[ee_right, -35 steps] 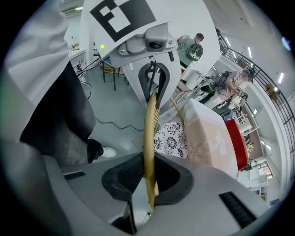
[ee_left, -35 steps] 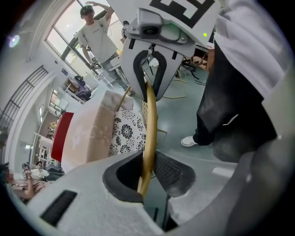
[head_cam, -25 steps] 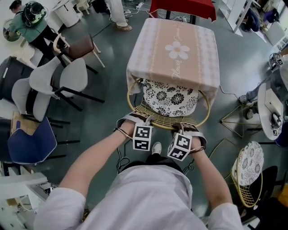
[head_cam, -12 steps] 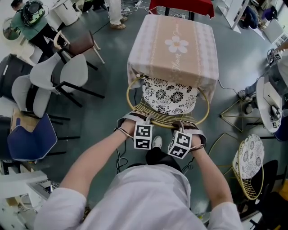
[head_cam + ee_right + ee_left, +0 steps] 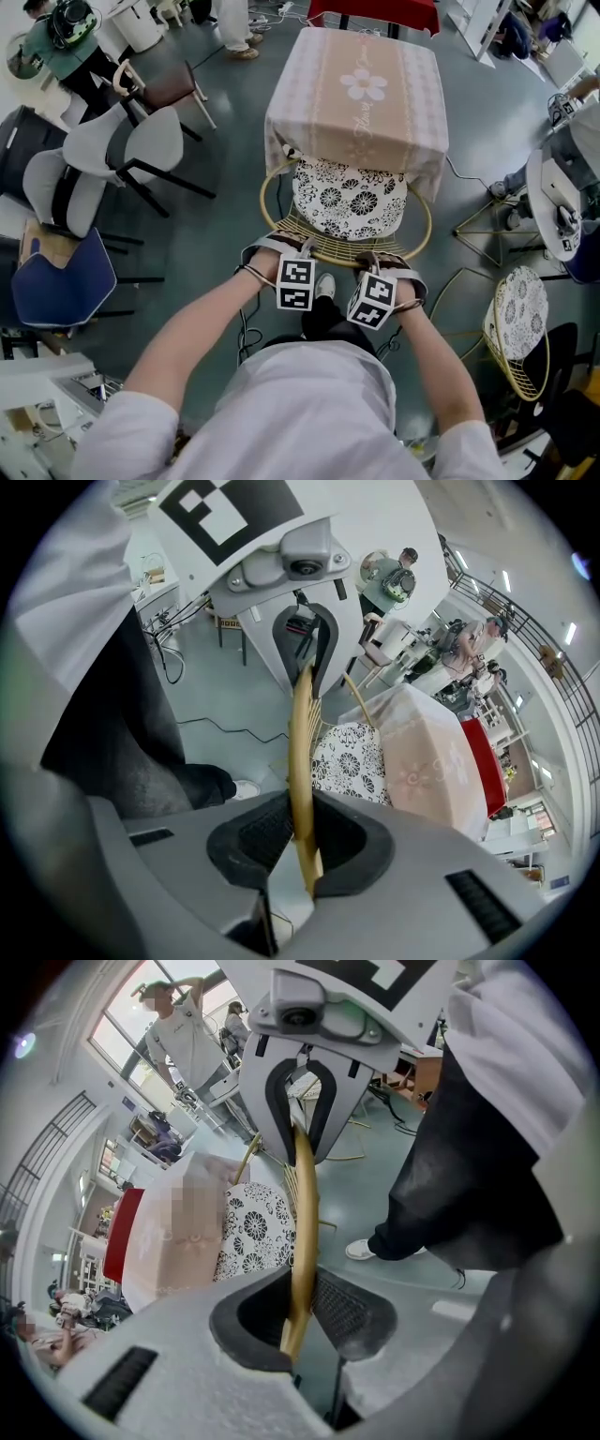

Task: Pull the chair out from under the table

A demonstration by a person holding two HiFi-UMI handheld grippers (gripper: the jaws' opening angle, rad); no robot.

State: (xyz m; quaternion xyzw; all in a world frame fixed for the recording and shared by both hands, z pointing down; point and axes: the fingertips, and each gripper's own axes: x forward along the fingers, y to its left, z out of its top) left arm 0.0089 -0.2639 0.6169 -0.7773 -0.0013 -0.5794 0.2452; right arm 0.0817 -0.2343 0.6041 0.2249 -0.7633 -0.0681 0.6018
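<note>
Open floor (image 5: 211,239) left of chair (image 5: 349,199)

We see bright, even indoor light with soft shadows; both gripper views bend fisheye-round with black corners and blurred near parts.

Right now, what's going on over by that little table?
A person stands behind a gold wire chair with a floral cushion, holding a gripper in each hand. The left gripper and the right gripper are both clamped on the chair's back rim. The seat's front is tucked under the cloth-covered table, so the chair isn't fully out.
</note>
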